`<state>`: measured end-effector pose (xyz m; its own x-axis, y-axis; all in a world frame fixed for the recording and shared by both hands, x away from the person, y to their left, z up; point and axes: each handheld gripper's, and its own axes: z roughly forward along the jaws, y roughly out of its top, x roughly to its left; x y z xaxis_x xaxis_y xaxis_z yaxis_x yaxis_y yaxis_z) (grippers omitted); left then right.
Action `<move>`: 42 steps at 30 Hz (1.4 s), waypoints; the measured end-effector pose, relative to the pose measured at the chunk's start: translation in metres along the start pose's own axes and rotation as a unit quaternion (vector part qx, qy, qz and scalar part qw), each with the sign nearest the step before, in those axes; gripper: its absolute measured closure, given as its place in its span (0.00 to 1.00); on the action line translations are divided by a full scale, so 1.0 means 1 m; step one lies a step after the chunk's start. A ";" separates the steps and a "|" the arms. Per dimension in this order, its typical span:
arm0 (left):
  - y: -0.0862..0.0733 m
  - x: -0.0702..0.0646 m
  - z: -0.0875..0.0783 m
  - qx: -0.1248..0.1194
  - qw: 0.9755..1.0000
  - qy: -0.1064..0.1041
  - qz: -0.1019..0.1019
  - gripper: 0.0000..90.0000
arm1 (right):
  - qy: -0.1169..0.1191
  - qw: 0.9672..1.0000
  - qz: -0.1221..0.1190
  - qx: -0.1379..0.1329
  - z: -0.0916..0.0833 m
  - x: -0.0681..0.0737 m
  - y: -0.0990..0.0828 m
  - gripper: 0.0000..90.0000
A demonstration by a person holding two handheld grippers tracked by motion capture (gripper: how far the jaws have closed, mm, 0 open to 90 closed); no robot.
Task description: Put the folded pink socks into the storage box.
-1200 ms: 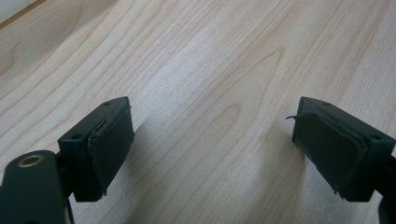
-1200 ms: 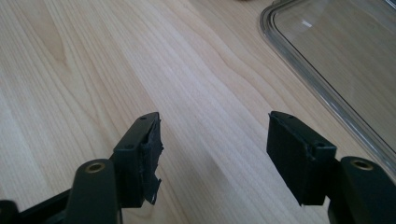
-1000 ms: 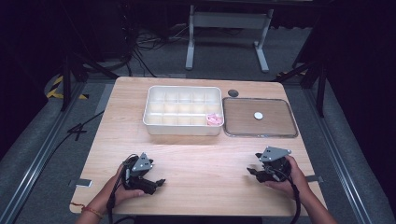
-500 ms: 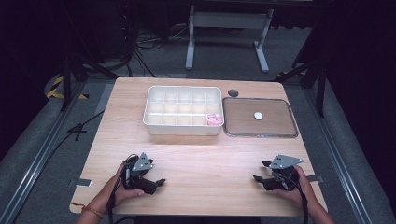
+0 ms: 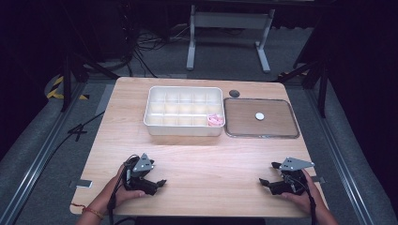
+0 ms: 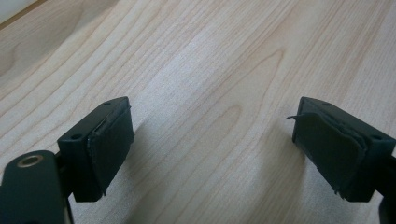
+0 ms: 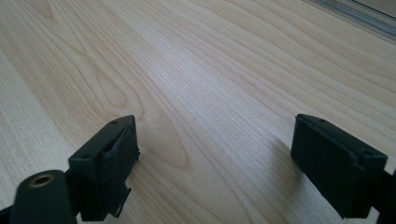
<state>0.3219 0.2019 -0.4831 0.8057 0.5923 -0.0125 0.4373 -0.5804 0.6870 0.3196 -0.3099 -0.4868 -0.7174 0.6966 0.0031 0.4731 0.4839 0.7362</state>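
Now both grippers rest low on the pale wooden tabletop, at its near edge. The left gripper has its jaws wide apart with only bare wood between them, and the right gripper likewise; its jaws have just been opening, nothing between them. Well beyond both lies the white plastic compartment tray, its long axis running across the tabletop, a small pink item in its near right compartment. Just right of the tray sits a flat grey-rimmed rectangular tray bearing a small white disc.
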 end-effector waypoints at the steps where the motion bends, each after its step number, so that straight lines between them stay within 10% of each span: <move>1: 0.000 0.000 0.000 0.000 1.000 0.000 0.001 0.14 | 0.000 1.000 0.000 0.000 0.000 0.000 0.000 0.17; 42: 0.001 0.000 0.001 0.001 1.000 0.000 0.000 0.13 | 0.002 1.000 0.000 -0.001 0.001 -0.003 0.001 0.18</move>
<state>0.3227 0.2011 -0.4831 0.8058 0.5920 -0.0118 0.4375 -0.5819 0.6855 0.3229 -0.3107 -0.4868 -0.7196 0.6944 0.0061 0.4720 0.4826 0.7378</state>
